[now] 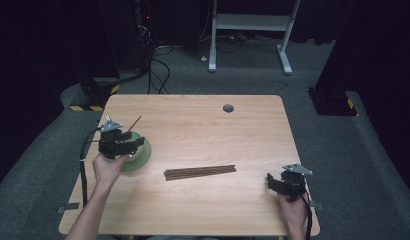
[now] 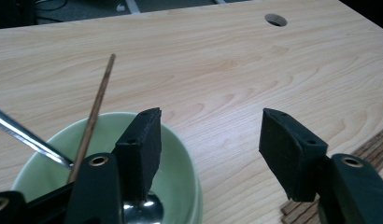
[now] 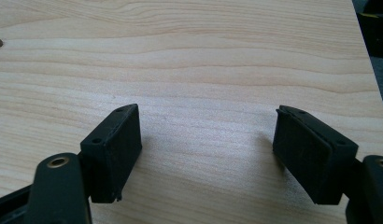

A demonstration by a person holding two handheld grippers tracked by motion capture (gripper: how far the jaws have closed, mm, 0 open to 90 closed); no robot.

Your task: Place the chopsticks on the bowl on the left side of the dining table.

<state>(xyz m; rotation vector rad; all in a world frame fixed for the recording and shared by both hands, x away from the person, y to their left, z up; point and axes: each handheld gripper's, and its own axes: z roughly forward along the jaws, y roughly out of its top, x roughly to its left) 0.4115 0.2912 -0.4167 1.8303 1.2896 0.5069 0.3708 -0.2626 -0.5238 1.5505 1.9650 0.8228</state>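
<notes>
Left gripper (image 1: 134,140) over green bowl (image 1: 143,155) at worktop's (image 1: 203,125) near left, fingers released, chopstick (image 2: 94,114) and spoon (image 2: 28,137) leaning inside, right gripper (image 1: 271,181) fingers released near right, chopstick bundle (image 1: 199,172) between.

We noted the green bowl (image 2: 180,154) cut off by the lower edge and partly hidden behind a jaw; metal utensil (image 2: 26,137) cropped at left; dark wooden strips (image 2: 372,144) cropped at right.
</notes>
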